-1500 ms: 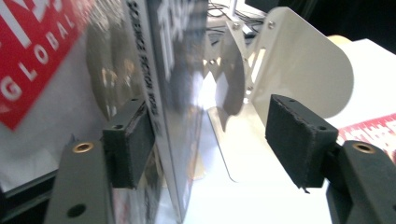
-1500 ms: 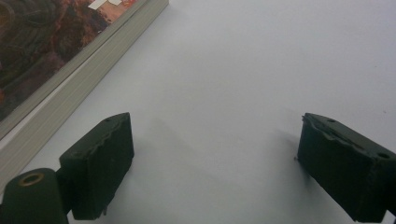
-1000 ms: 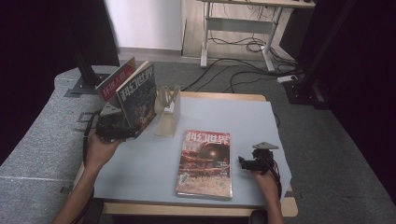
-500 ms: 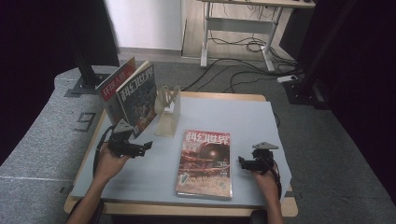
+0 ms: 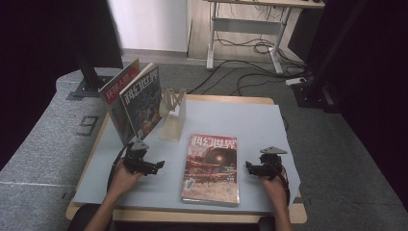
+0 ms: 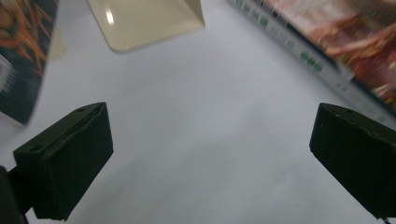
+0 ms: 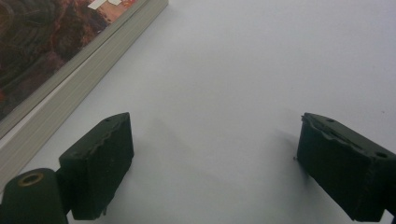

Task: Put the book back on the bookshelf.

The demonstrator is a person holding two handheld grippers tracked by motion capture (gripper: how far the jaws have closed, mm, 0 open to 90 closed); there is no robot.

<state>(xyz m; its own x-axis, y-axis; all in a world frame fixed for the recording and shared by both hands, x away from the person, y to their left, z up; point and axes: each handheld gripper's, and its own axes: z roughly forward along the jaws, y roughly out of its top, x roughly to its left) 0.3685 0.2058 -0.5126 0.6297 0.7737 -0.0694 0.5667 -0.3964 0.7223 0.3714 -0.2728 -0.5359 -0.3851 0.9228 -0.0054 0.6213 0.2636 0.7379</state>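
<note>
**Left gripper empty beside the rack — flat magazine next**

The left gripper (image 5: pixel 156 166) sits at lower left of the high view, low over the table (image 5: pixel 250 120), jaws spread wide with nothing between them; they have just been opening. In the left gripper view both black jaws frame bare table surface. The left hand (image 5: pixel 122 180) comes in from the bottom edge, forearm angled up and right, gripper pointing right toward the flat magazine (image 5: pixel 211 168).

Two magazines (image 5: pixel 137 103) stand upright and tilted in the slotted rack (image 5: pixel 173 115) at upper left of the table, apart from the left gripper. Judged from this layout, a placing step is complete and the flat magazine at lower centre is the next item to be racked.

The right gripper (image 5: pixel 249 168) rests at lower right, just beside the flat magazine's right edge, jaws wide and empty; the right gripper view shows that edge (image 7: pixel 70 74) at upper left, not touching the jaws.

The next move probably calls for one jaw to get under the cover edge — a thin, flat item is hard to grip, so the other gripper may need to steady it.
</note>
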